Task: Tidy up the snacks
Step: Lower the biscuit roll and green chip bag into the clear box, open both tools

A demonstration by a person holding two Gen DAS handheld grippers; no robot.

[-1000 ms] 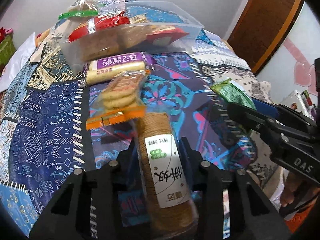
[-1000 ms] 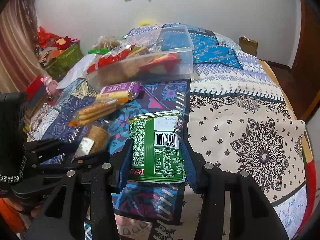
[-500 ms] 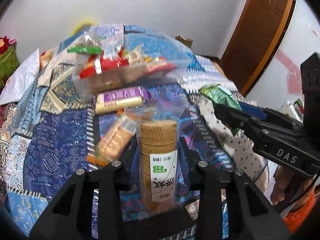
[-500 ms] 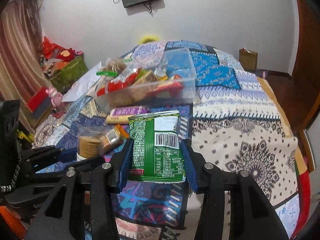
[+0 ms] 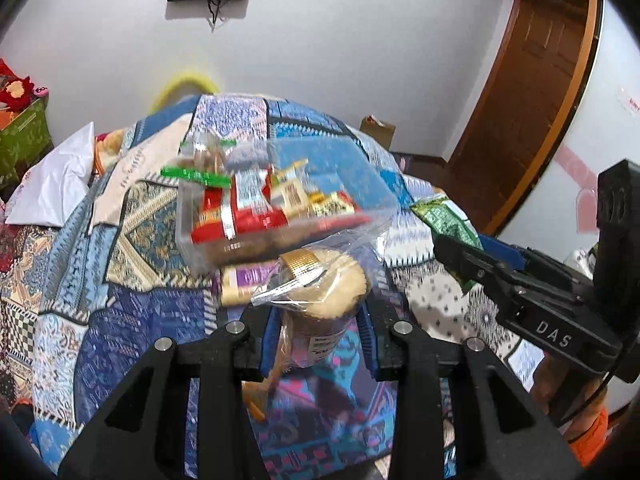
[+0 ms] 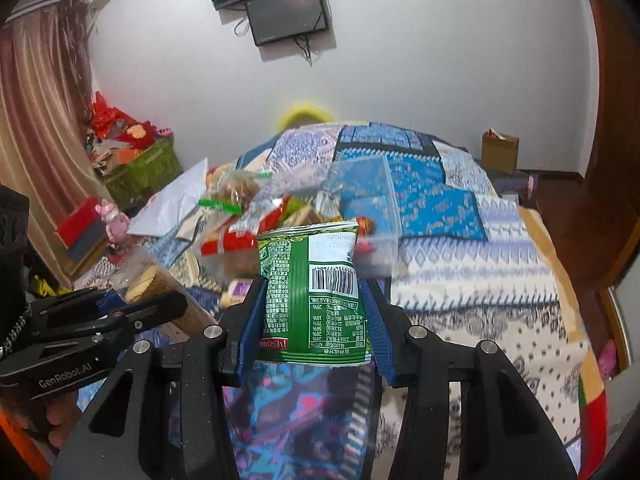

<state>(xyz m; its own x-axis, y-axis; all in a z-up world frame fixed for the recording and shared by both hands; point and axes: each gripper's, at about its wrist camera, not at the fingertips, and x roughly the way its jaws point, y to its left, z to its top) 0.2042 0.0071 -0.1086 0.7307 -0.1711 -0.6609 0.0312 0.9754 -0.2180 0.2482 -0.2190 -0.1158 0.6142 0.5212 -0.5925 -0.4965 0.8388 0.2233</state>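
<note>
Snacks fill the left half of a clear plastic bin point(image 5: 372, 196) that rests on a patchwork bed quilt point(image 5: 60, 272) — red, yellow and green wrappers are visible inside it; its right half is bare.

Left claw point(image 5: 316, 316): closed on a roll of round biscuits point(image 5: 332, 296) in a clear wrapper with a white label. The roll stands upright between the blue pads, its crimped, gold-tied top pointing toward the bin, and it is held clear of the quilt on the near side of the bin.

Right claw point(image 6: 312, 320): closed on a green snack packet point(image 6: 316, 300), gripped at both side edges with the barcode panel facing the camera. The packet is held upright above the quilt, in front of the bin's near wall. In the left wrist view this claw point(image 5: 460, 252) and packet appear to the right of the bin.

A purple-wrapped bar point(image 5: 244, 280) lies on the quilt just in front of the bin, partly hidden behind the biscuit roll.

Beyond the bin — a wall-mounted screen point(image 6: 288, 12), a green crate of red items point(image 6: 140, 168) to the bin's left, and a wooden door point(image 5: 532, 92) to its right. Motion blur softens the wrappers in both views.
</note>
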